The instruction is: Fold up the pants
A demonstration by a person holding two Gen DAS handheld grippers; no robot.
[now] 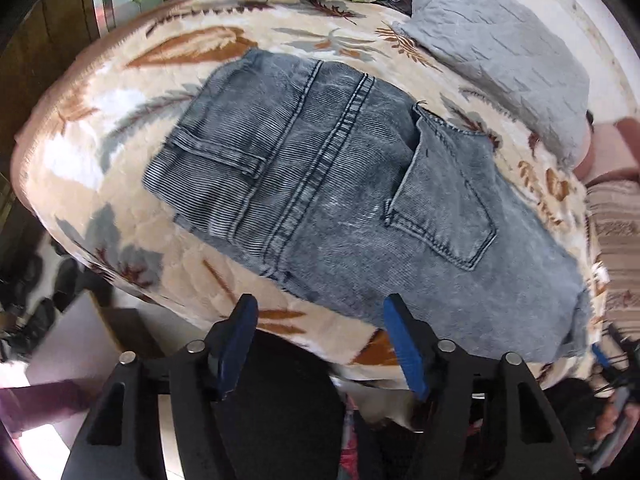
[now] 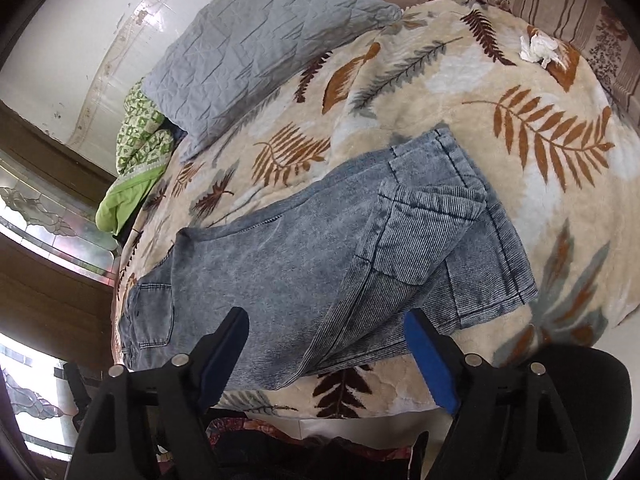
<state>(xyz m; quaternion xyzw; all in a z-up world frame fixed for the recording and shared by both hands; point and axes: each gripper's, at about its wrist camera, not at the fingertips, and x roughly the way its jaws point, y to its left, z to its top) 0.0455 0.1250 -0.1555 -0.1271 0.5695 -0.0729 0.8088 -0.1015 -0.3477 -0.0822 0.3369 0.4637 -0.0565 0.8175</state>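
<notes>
Grey-blue denim pants (image 1: pixel 340 184) lie folded on a cream blanket with a leaf print (image 1: pixel 120 128). They also show in the right wrist view (image 2: pixel 312 264), with the leg ends folded back over the body. My left gripper (image 1: pixel 320 308) is open and empty, held just short of the pants' near edge. My right gripper (image 2: pixel 326 320) is open and empty over the pants' near edge, not touching them.
A grey quilted pillow (image 2: pixel 256 40) lies at the far side of the bed, with green patterned cloth (image 2: pixel 136 152) beside it. A crumpled white tissue (image 2: pixel 538 48) sits on the blanket (image 2: pixel 520 100). A striped cushion (image 2: pixel 560 4) lies at the bed's end. The bed edge runs just in front of both grippers.
</notes>
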